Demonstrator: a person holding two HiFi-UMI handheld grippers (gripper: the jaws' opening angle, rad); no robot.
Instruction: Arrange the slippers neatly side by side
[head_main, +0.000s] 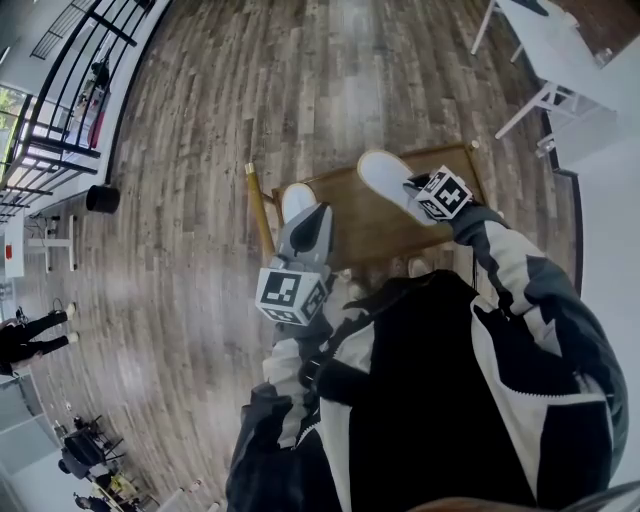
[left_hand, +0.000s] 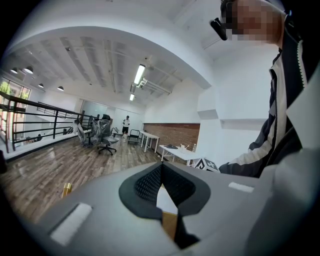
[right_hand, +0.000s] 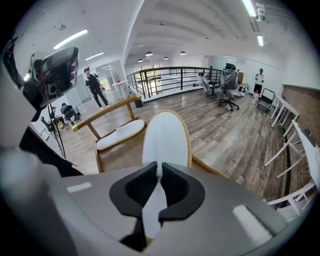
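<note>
Two white slippers are over a wooden chair seat (head_main: 365, 235). My left gripper (head_main: 310, 222) is shut on the near end of the left slipper (head_main: 296, 200). In the left gripper view only a white sliver of that slipper (left_hand: 166, 200) shows between the closed jaws. My right gripper (head_main: 412, 190) is shut on the right slipper (head_main: 385, 178), which sticks out ahead of it, sole up, over the seat's right part. In the right gripper view this slipper (right_hand: 166, 137) runs forward from the pinched jaws, and the other slipper (right_hand: 119, 134) is to its left on the seat (right_hand: 117, 157).
The chair's wooden back rail (right_hand: 100, 114) stands along the left slipper's far side. White tables (head_main: 545, 50) stand at the upper right and a black railing (head_main: 60, 110) with a black bin (head_main: 102, 198) at the left. Around the chair is wood floor (head_main: 300, 80).
</note>
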